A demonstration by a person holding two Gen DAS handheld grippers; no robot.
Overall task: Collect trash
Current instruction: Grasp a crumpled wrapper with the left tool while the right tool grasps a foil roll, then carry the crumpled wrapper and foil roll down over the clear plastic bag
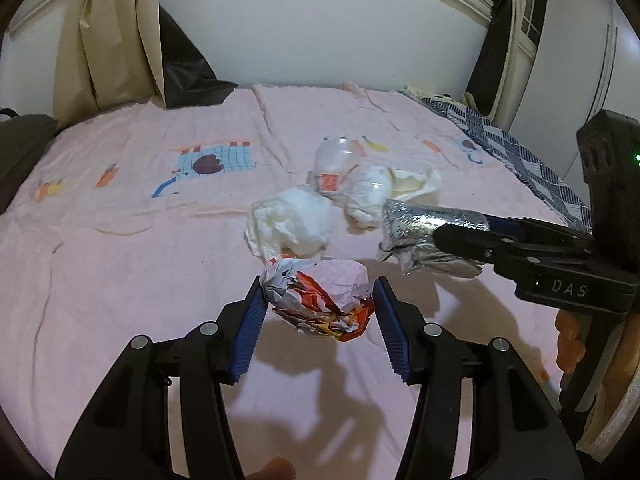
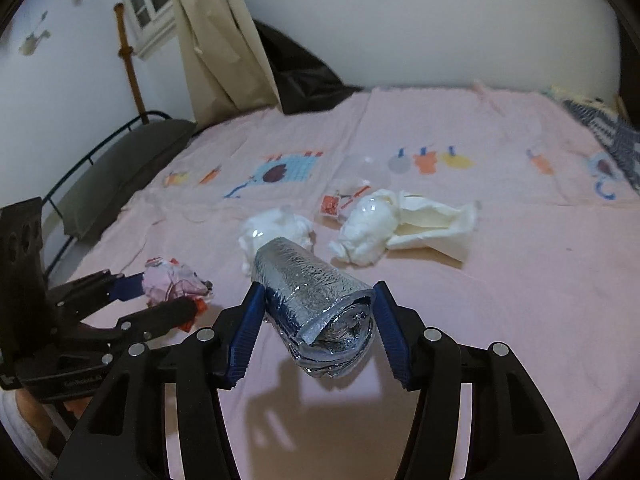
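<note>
Between the blue pads of the left gripper [image 1: 319,298] sits a crumpled ball of pink, orange and white wrapper paper [image 1: 320,300], the jaws closed onto it from both sides; its shadow falls on the sheet below, so it looks lifted clear of the bed. Across from it, the right gripper [image 2: 319,308] grasps a rolled silver foil wrapper [image 2: 316,308] the same way, pads pressing the roll's flanks, its open crushed end facing the camera and also raised off the sheet. Beyond the two held pieces, more trash lies on the pink bedsheet [image 1: 120,240]: a white tissue wad [image 1: 290,226] just behind the paper ball, a second white wad with a cream napkin trailing from it [image 2: 384,228], and a clear plastic bottle with a small red label [image 1: 334,164] touching that second wad. A beige curtain [image 2: 216,40] hangs at the far left corner, with a dark bag or cloth [image 2: 304,76] beside it. Both hands appear full, so the step in hand seems to be carrying off the first two pieces. No bin or bag for the trash is clearly identifiable in either view, so the next move probably calls for turning toward wherever it stands, keeping both grips firm, dropping both pieces, then returning for the wads and bottle.
</note>
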